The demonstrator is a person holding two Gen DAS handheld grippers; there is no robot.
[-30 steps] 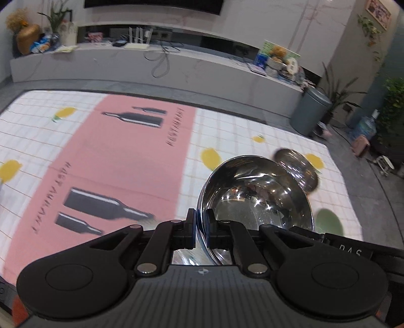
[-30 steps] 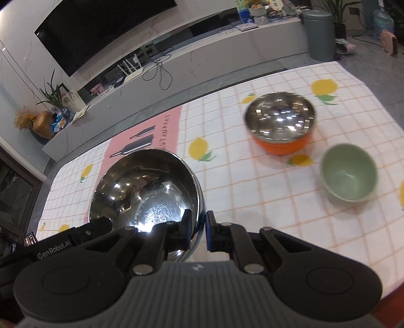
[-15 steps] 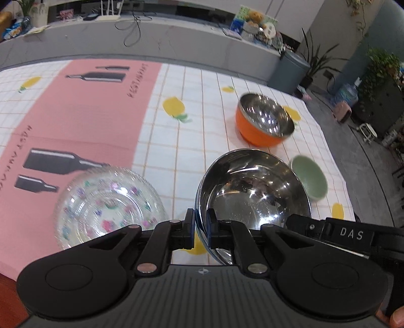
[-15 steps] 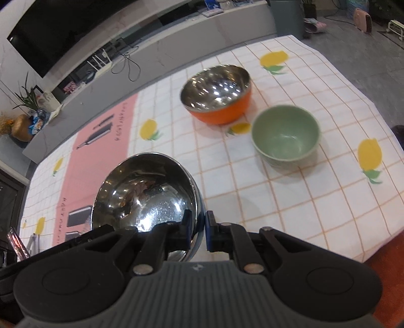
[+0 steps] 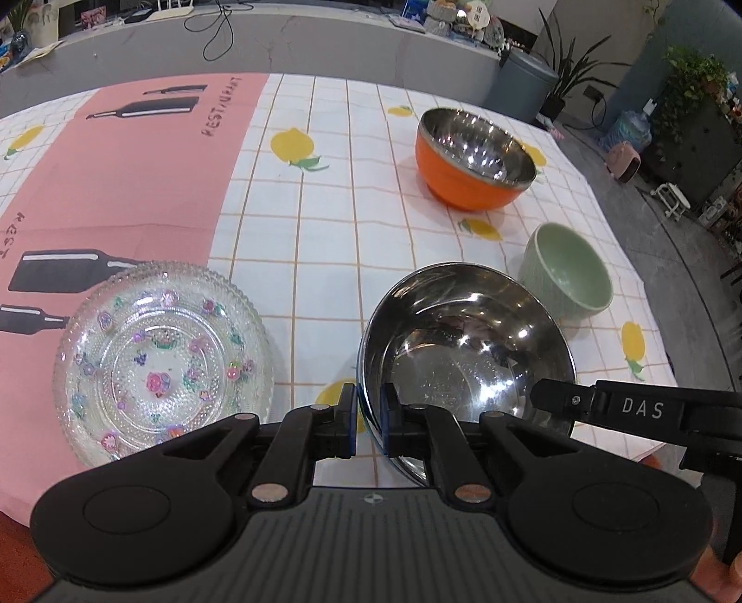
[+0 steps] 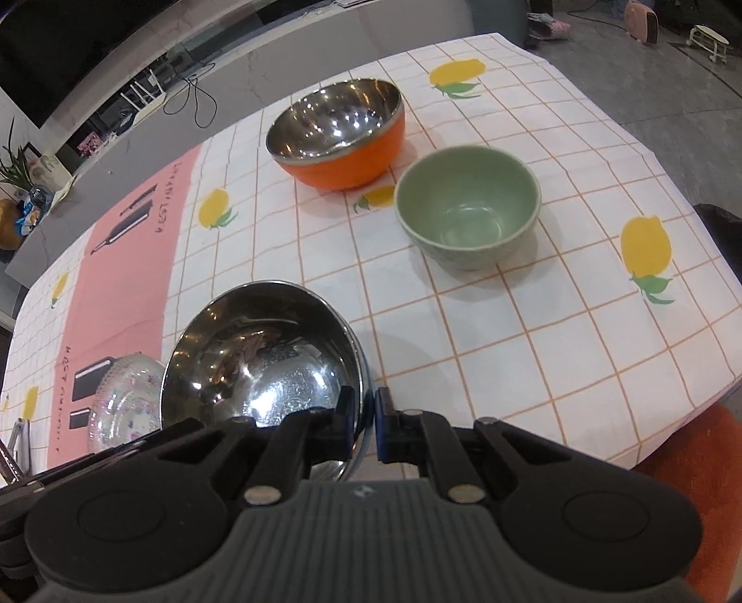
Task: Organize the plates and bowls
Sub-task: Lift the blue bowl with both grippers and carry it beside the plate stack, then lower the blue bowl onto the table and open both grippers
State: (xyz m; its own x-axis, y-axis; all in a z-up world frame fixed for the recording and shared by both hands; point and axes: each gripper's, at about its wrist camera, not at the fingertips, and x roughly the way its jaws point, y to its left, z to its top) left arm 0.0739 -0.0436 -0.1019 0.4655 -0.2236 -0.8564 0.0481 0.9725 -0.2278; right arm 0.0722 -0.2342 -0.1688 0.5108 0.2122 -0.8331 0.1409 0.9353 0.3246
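Note:
A steel bowl (image 5: pixel 463 352) with a blue outer rim is held over the table's near edge by both grippers. My left gripper (image 5: pixel 368 424) is shut on its near-left rim. My right gripper (image 6: pixel 367 429) is shut on its right rim; the bowl also shows in the right wrist view (image 6: pixel 264 352). A clear glass plate with flower print (image 5: pixel 162 366) lies left of it, partly seen in the right wrist view (image 6: pixel 123 408). An orange steel-lined bowl (image 5: pixel 473 157) (image 6: pixel 338 134) and a green bowl (image 5: pixel 568 276) (image 6: pixel 468 211) stand farther back on the right.
The table wears a checked lemon cloth (image 5: pixel 324 222) with a pink panel (image 5: pixel 120 176) on the left. Its right edge (image 6: pixel 686 399) and near edge are close. A grey counter (image 5: pixel 278 41) and a bin (image 5: pixel 524 88) stand behind.
Both grippers have carried the steel bowl back and down toward the near right of the table. The glass plate, orange bowl and green bowl have come into closer view.

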